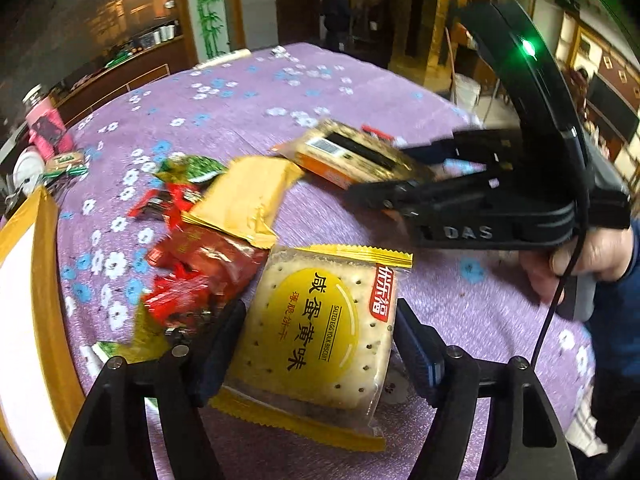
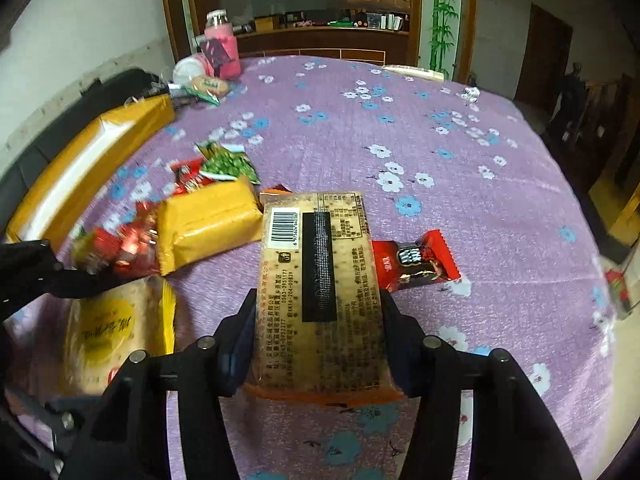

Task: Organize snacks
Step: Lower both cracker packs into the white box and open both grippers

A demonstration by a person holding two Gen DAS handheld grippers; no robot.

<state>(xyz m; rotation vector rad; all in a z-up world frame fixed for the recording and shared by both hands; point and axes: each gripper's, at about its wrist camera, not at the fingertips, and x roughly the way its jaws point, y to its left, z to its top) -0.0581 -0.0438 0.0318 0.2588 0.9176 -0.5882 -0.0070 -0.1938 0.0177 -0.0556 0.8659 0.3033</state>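
My left gripper [image 1: 320,344] is shut on a yellow salted egg yolk biscuit pack [image 1: 316,332], its jaws pressing both sides. My right gripper [image 2: 318,336] is shut on an orange biscuit pack [image 2: 320,280], held back side up with a barcode showing; it also shows in the left wrist view [image 1: 356,156]. Loose snacks lie on the purple flowered tablecloth [image 2: 460,128]: a plain yellow pack [image 2: 208,220], red wrapped sweets [image 2: 128,244], a green packet [image 2: 228,164] and a red-and-black snack bar [image 2: 416,260]. The left-held pack shows blurred in the right wrist view [image 2: 116,328].
A yellow-rimmed box [image 2: 80,160] stands at the table's left edge, also in the left wrist view [image 1: 40,264]. A pink bottle [image 2: 222,44], a white lid and more packets sit at the far left corner. A small silver wrapper [image 2: 470,94] lies far right.
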